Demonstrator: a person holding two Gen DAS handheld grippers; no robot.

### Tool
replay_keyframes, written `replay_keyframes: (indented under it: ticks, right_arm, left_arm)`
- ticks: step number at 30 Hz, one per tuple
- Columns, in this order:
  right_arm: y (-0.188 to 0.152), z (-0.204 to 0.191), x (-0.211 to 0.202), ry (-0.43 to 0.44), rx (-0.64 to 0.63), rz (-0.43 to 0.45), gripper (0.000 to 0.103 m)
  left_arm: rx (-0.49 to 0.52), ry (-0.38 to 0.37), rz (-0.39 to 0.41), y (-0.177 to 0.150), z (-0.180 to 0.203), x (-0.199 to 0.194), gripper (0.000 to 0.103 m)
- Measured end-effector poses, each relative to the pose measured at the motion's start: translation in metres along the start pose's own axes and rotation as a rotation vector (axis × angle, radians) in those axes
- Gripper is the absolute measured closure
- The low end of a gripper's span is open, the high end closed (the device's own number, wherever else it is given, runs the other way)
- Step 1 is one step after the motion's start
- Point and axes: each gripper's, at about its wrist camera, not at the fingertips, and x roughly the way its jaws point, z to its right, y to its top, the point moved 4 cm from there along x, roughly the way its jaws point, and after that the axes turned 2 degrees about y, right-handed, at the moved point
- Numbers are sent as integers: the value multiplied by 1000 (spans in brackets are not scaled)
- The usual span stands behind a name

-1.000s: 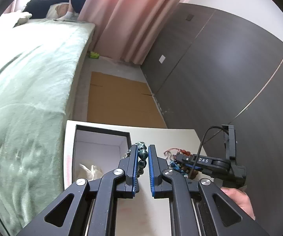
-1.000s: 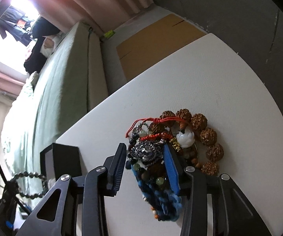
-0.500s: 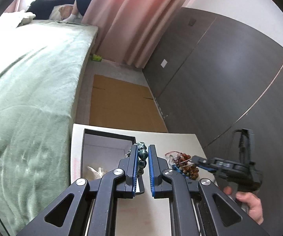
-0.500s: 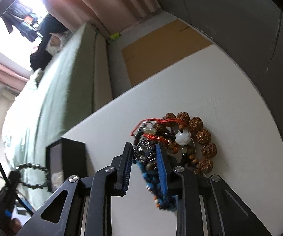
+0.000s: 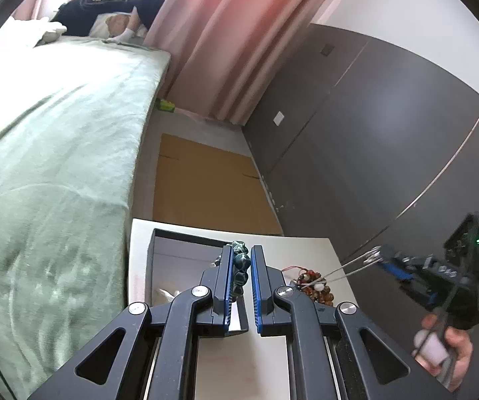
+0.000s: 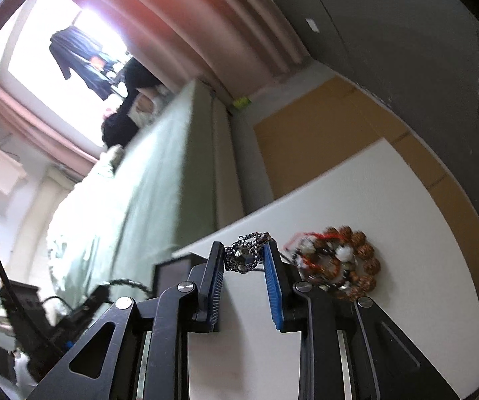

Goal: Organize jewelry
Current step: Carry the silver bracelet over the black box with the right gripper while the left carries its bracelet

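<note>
Left wrist view: left gripper point(image 5: 242, 260) clenched on a dark green bead bracelet point(image 5: 241, 266), beads pinched between the blue pads. It hangs over the right wall of an open black box point(image 5: 186, 236) with white lining, which sits near the bench's point(image 5: 306, 250) far left corner. A pale crumpled item point(image 5: 166, 295) lies inside the box. Right of the box, toward the bench's right edge, lies a pile of bracelets point(image 5: 316, 288). The right gripper point(image 5: 377, 256) is raised off the bench beyond that edge, a hand point(image 5: 452, 353) on its grip; a thin silver chain point(image 5: 346, 268) stretches taut from it down to the pile.

Right wrist view: right gripper point(image 6: 244, 250) clasps the tangled chain point(image 6: 246, 255) at its fingertips, above the bench point(image 6: 389, 200). The pile point(image 6: 342, 266), blurred, rests just right of the fingers. The box point(image 6: 169, 271) shows at left, near the bench's far edge.
</note>
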Motion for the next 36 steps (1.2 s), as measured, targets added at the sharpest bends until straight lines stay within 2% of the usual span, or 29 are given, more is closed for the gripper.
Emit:
replay_keyframes:
  ticks: [5, 15, 28, 31, 36]
  right_arm:
    - [9, -30, -20, 59, -40, 63, 78]
    - [22, -86, -56, 121, -133, 159, 78]
    - [39, -178, -71, 188, -299, 206, 78]
    - [37, -198, -63, 205, -328, 193, 78]
    - [27, -210, -40, 215, -346, 155, 78]
  left_arm:
    - [-12, -2, 10, 3, -6, -5, 93]
    - [-64, -14, 42, 13, -23, -14, 93]
    - [-112, -51, 81, 25, -38, -26, 93]
    - [-127, -58, 91, 26, -44, -30, 93]
    - [-152, -59, 102, 29, -54, -36, 93]
